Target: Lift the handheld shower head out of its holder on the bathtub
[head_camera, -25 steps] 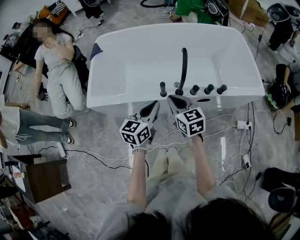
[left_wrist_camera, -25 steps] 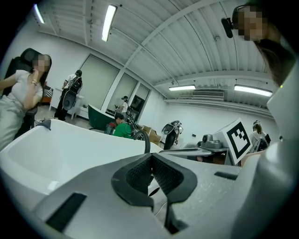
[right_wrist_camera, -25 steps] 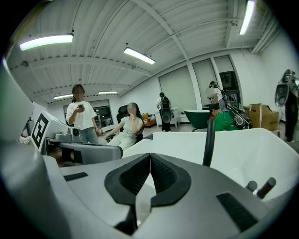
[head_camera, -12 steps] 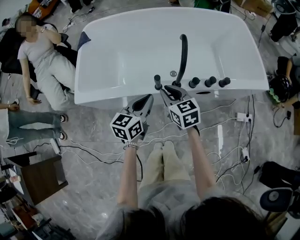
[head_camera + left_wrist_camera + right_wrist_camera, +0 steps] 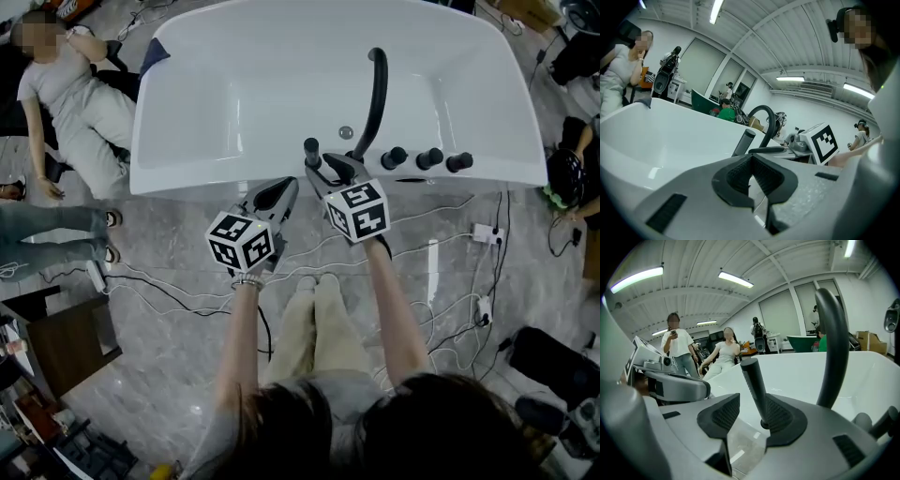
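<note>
The handheld shower head, a slim black stick, stands upright in its holder on the near rim of the white bathtub. My right gripper reaches it at the rim. In the right gripper view the shower head rises between the opening jaws of the right gripper, close to the right pad, and neither pad presses on it. My left gripper hangs just before the rim, left of the shower head. The left gripper is shut and empty.
A black arched spout stands right of the shower head, with three black knobs along the rim. A person sits on the floor at the left. Cables and a power strip lie on the floor before the tub.
Both grippers have sunk and moved toward the tub rim. The right gripper's jaws have opened and now flank the shower head. The left gripper stays shut.
</note>
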`<act>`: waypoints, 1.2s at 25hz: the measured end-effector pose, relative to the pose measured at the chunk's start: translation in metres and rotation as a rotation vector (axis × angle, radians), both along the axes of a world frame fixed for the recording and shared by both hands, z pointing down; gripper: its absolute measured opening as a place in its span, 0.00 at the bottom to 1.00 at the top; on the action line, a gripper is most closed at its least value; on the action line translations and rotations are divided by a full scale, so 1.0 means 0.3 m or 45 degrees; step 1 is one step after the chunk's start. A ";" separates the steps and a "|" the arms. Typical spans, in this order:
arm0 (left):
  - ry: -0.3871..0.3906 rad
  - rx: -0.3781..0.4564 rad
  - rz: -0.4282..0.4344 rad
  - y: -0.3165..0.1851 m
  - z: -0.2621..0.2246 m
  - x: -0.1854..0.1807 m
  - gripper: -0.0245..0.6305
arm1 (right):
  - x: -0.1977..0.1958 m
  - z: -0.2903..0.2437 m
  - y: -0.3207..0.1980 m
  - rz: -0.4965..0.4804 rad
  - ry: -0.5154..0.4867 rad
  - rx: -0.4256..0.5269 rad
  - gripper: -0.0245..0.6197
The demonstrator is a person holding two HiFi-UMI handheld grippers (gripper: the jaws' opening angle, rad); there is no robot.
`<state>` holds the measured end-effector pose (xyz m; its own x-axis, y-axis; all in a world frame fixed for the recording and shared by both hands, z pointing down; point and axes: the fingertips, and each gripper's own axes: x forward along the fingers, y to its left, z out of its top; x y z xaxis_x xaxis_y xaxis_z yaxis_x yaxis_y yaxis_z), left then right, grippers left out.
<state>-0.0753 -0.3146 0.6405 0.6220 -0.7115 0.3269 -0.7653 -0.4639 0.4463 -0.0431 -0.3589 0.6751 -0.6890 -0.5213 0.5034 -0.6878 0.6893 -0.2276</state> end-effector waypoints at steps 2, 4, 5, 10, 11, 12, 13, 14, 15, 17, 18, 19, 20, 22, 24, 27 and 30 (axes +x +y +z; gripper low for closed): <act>0.003 -0.014 -0.005 -0.010 0.021 -0.013 0.04 | -0.008 0.030 -0.019 0.006 0.002 -0.014 0.29; 0.006 -0.022 -0.016 -0.015 0.038 -0.021 0.04 | -0.010 0.055 -0.034 0.010 0.004 -0.023 0.30; 0.006 -0.026 -0.019 -0.017 0.047 -0.022 0.04 | -0.011 0.067 -0.041 0.009 0.007 -0.024 0.31; 0.013 -0.068 -0.031 -0.023 0.104 -0.037 0.04 | -0.034 0.119 -0.079 0.001 0.022 -0.040 0.32; 0.016 -0.077 -0.033 -0.026 0.114 -0.044 0.04 | -0.044 0.128 -0.087 -0.002 0.025 -0.045 0.32; 0.017 -0.084 -0.035 -0.029 0.122 -0.051 0.04 | -0.055 0.136 -0.094 -0.004 0.027 -0.050 0.32; 0.019 -0.091 -0.038 -0.033 0.128 -0.057 0.04 | -0.064 0.144 -0.100 -0.004 0.027 -0.054 0.32; 0.019 -0.096 -0.041 -0.036 0.133 -0.061 0.04 | -0.071 0.150 -0.105 -0.002 0.027 -0.057 0.32; 0.020 -0.099 -0.043 -0.038 0.136 -0.064 0.04 | -0.077 0.155 -0.109 0.002 0.027 -0.058 0.32; 0.021 -0.104 -0.045 -0.043 0.141 -0.067 0.04 | -0.082 0.164 -0.117 0.018 0.026 -0.058 0.32; 0.022 -0.106 -0.045 -0.045 0.143 -0.067 0.04 | -0.085 0.167 -0.120 0.025 0.026 -0.058 0.32; 0.023 -0.108 -0.047 -0.046 0.145 -0.068 0.04 | -0.088 0.170 -0.123 0.031 0.028 -0.057 0.32; 0.024 -0.110 -0.048 -0.047 0.146 -0.070 0.04 | -0.090 0.173 -0.125 0.038 0.032 -0.055 0.32; 0.024 -0.113 -0.051 -0.046 0.148 -0.072 0.04 | -0.089 0.178 -0.129 0.057 0.043 -0.053 0.32; 0.023 -0.115 -0.051 -0.044 0.150 -0.075 0.04 | -0.087 0.180 -0.134 0.076 0.046 -0.057 0.31; 0.022 -0.117 -0.054 -0.045 0.152 -0.081 0.04 | -0.089 0.183 -0.138 0.070 0.081 -0.053 0.29; 0.027 -0.121 -0.056 -0.044 0.152 -0.077 0.04 | -0.085 0.188 -0.142 0.078 0.141 -0.036 0.26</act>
